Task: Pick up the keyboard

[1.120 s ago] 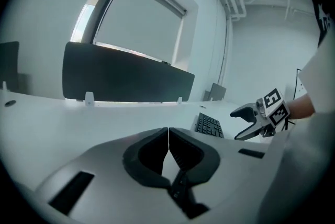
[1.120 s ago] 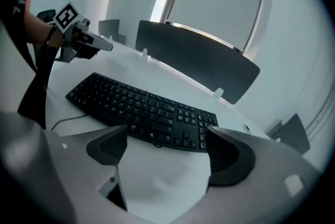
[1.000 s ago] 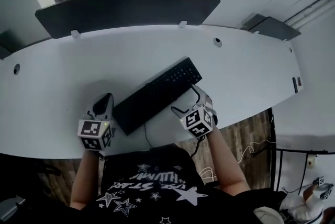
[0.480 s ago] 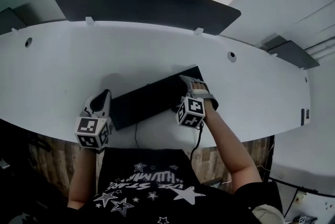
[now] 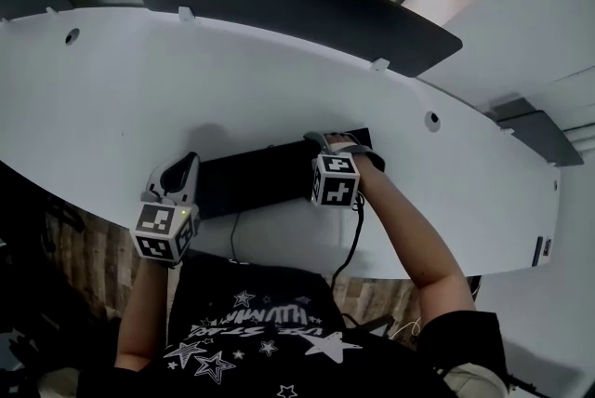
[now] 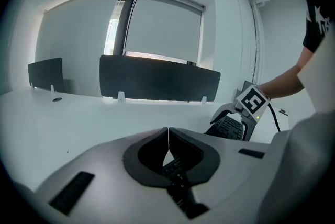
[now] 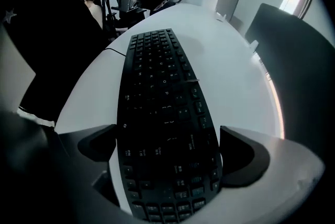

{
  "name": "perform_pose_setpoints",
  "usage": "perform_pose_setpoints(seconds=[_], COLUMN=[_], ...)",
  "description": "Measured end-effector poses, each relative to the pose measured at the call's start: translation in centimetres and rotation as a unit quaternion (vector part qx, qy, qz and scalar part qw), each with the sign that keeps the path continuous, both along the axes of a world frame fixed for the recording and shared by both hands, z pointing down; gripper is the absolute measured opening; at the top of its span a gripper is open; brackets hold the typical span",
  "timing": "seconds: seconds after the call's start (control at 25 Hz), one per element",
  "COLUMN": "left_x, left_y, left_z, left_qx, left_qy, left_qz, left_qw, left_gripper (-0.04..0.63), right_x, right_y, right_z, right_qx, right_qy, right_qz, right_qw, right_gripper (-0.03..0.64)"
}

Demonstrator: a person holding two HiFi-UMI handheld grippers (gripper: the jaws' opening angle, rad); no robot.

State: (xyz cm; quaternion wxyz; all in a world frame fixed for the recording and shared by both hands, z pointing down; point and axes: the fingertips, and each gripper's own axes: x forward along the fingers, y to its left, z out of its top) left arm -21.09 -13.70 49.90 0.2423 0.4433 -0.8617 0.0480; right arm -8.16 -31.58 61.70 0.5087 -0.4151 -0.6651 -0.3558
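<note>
Near edge: left tool (image 5: 182,169), jaws together, empty, just beside the left end of the flat black plastic keyboard (image 5: 251,180). The right tool (image 5: 338,145) points down, jaws just opened wide, straddling the keyboard's right end, not clamped. The keyboard lies flat on the curved white counter (image 5: 139,89), with a dark partition panel (image 5: 297,6) behind.
</note>
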Motion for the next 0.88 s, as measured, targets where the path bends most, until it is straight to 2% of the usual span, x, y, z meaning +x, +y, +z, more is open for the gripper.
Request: perform_pose_setpoints(seconds=[0.12, 0.36, 0.48, 0.64, 0.88], left_x=[0.2, 0.7, 1.1, 1.5, 2.1], left_y=[0.1, -0.2, -0.5, -1.1, -0.8], left_z=[0.2, 0.4, 0.6, 0.2, 0.8], left_qx=[-0.006, -0.009, -0.012, -0.015, -0.019], left_qy=[0.0, 0.004, 0.004, 0.001, 0.004], left_qz=[-0.008, -0.023, -0.022, -0.022, -0.027], left_qw=[1.0, 0.9997, 0.9997, 0.9996, 0.9994], left_gripper=[0.009, 0.009, 0.009, 0.009, 0.009], right_x=[0.1, -0.1, -0.2, -0.2, -0.1], right_y=[0.4, 1.3, 1.4, 1.1, 1.4], right_z=[0.4, 0.2, 0.7, 1.4, 1.4], right_qx=[-0.008, -0.019, 0.0, 0.052, 0.041], right_qy=[0.031, 0.055, 0.083, 0.119, 0.109], right_qz=[-0.017, -0.05, -0.061, -0.064, -0.066], right_qw=[0.999, 0.997, 0.995, 0.99, 0.991], right_gripper=[0.575, 0.578, 0.578, 0.579, 0.58])
